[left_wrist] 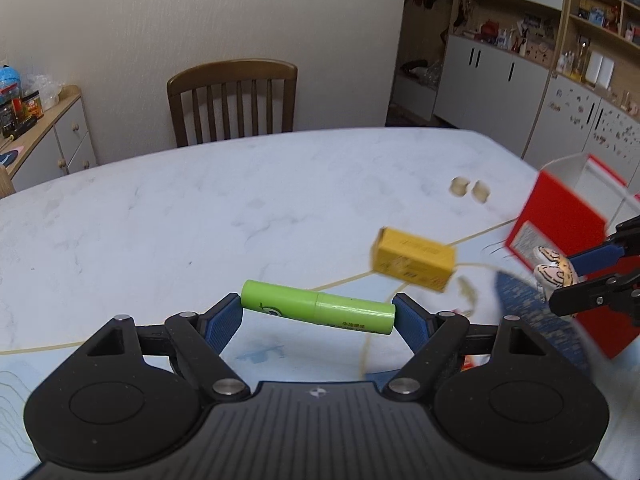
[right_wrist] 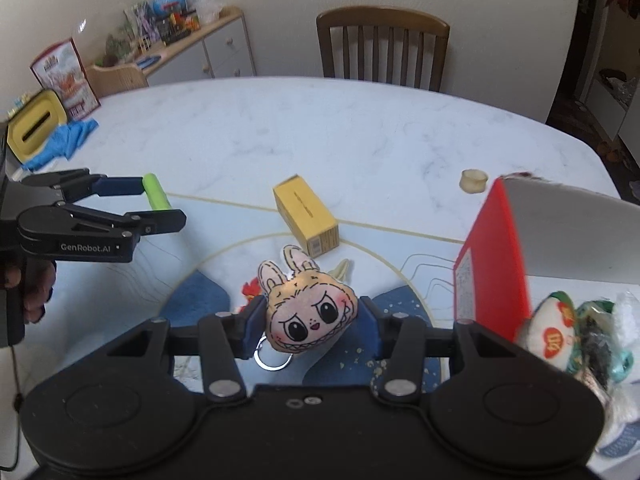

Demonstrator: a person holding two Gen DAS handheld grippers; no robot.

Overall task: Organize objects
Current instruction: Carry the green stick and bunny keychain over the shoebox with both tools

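Note:
My left gripper [left_wrist: 318, 312] is shut end to end on a green tube [left_wrist: 316, 307], held level above the table; from the right wrist view the same tube [right_wrist: 157, 196] sticks out past the left gripper [right_wrist: 160, 200]. My right gripper [right_wrist: 312, 320] is shut on a plush rabbit-eared keychain [right_wrist: 310, 312], its metal ring [right_wrist: 272, 360] hanging below. In the left wrist view that plush [left_wrist: 554, 270] shows at the far right in the right gripper [left_wrist: 568, 278]. A yellow carton [right_wrist: 306, 216] lies on the table beyond both. A red open box [right_wrist: 492, 256] stands at the right.
The marble table [right_wrist: 320, 128] carries a blue patterned mat [right_wrist: 200, 300], a small cream cup [right_wrist: 474, 181], a blue cloth [right_wrist: 64, 140] and a yellow container [right_wrist: 36, 126]. Plush toys [right_wrist: 560, 340] sit by the red box. A wooden chair [right_wrist: 382, 46] stands behind.

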